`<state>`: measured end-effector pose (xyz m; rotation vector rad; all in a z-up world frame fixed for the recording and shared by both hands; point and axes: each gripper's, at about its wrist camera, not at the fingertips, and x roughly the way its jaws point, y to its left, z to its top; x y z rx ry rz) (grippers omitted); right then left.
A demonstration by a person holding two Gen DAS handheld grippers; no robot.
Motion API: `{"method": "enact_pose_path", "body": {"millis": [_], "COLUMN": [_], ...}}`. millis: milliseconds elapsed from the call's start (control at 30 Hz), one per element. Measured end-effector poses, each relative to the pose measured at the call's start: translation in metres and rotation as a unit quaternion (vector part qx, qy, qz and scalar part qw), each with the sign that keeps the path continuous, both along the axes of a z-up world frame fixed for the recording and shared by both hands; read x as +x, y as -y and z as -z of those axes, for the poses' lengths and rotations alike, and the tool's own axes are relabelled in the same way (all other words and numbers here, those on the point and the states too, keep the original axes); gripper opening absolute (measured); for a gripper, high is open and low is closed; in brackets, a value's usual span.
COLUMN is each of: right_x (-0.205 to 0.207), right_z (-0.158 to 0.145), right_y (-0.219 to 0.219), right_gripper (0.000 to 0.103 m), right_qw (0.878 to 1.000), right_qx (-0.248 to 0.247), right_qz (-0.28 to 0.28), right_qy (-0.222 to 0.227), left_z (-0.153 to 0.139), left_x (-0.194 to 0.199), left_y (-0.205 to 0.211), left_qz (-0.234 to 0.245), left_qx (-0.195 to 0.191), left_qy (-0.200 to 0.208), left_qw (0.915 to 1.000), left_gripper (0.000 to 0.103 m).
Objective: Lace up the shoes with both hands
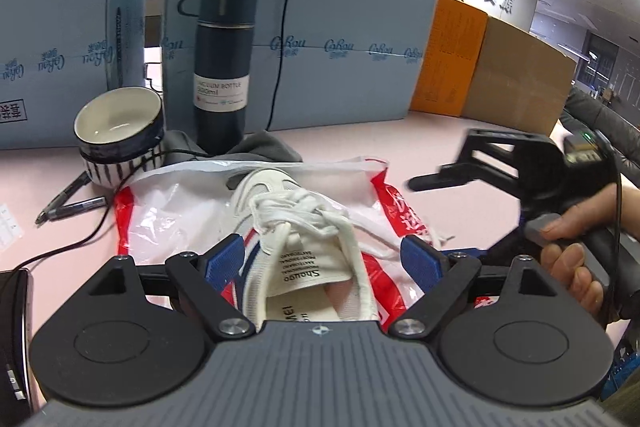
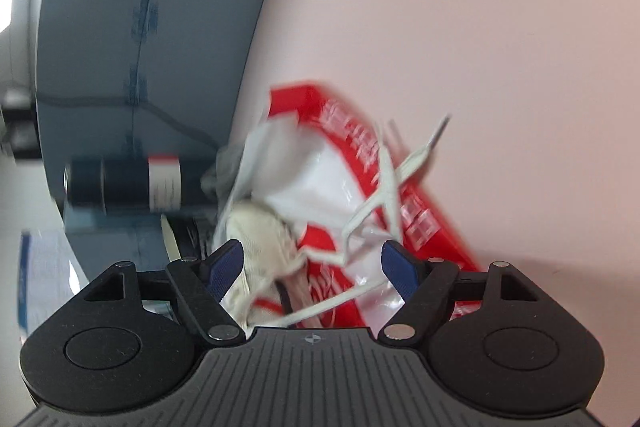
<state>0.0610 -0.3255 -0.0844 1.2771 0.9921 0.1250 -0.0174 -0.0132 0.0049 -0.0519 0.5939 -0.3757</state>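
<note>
The left gripper (image 1: 324,259) hangs over the heel end of the shoe (image 1: 304,247), tilted downward, its blue pads (image 1: 224,259) spread wide on either side of the tongue and pressing on nothing. The white shoe lies on a red and white plastic bag (image 1: 160,211) on the pink table (image 1: 420,147), toe pointing away toward the dark flask (image 1: 222,67) and the striped bowl (image 1: 120,135). The laces (image 1: 296,211) are threaded across the upper and bunched near the tongue, with loose ends trailing to the right over the bag, so I'd judge the lacing itself is mostly in and the ends remain to be gathered and tied. The right gripper (image 2: 312,267), held in a bare hand (image 1: 572,259) coming in from the right, is also angled down with its jaws apart; strands of lace (image 2: 380,195) run between and beyond the pads, but nothing is pinched. That view is blurred, so which strand lies closest I can't say. The next move, as I see it, calls for each gripper to close on one free lace end, which means lowering onto thin, limp cord without snagging the slippery bag beneath, and keeping the shoe from sliding as the ends are drawn up.
</note>
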Motion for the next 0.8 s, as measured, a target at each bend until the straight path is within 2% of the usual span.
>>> {"method": "enact_pose_path", "body": {"millis": [133,267,433,500,567,667,700,800], "right_x": [-0.010,-0.010,-0.021,-0.017,-0.006,0.001,0.003,0.005], "right_z": [0.010,0.017,-0.010,-0.016,-0.010,0.007,0.013,0.018], "right_y": [0.022,0.027,0.026,0.021,0.013,0.003,0.003,0.002], "right_gripper": [0.080,0.080,0.080,0.084,0.084,0.084,0.084,0.084], "right_qw": [0.998,0.995,0.992,0.993,0.996,0.996,0.996,0.996], "right_qx": [0.011,0.018,0.017,0.033,0.040,0.024,0.031,0.036], "right_qz": [0.069,0.097,0.125,0.102,0.071,0.081,0.084,0.076], "right_qy": [0.004,0.021,0.031,0.047,0.038,0.013,0.006,0.011], "left_z": [-0.001,-0.001,-0.007,-0.005,-0.005,-0.007,-0.006,-0.004], "left_x": [0.000,-0.004,-0.014,-0.014,-0.015,-0.019,-0.020,-0.020], "left_y": [-0.003,-0.003,-0.006,-0.008,-0.006,-0.005,-0.005,-0.007], "left_qz": [-0.006,-0.009,-0.015,-0.017,-0.017,-0.017,-0.019,-0.026], "left_qx": [0.004,0.007,0.022,0.017,0.021,0.028,0.029,0.032], "left_qy": [0.000,0.001,0.018,0.012,0.009,0.018,0.018,0.013], "left_qw": [1.0000,0.9999,0.9995,0.9996,0.9996,0.9993,0.9992,0.9991], "left_gripper": [0.084,0.084,0.084,0.084,0.084,0.084,0.085,0.085]}}
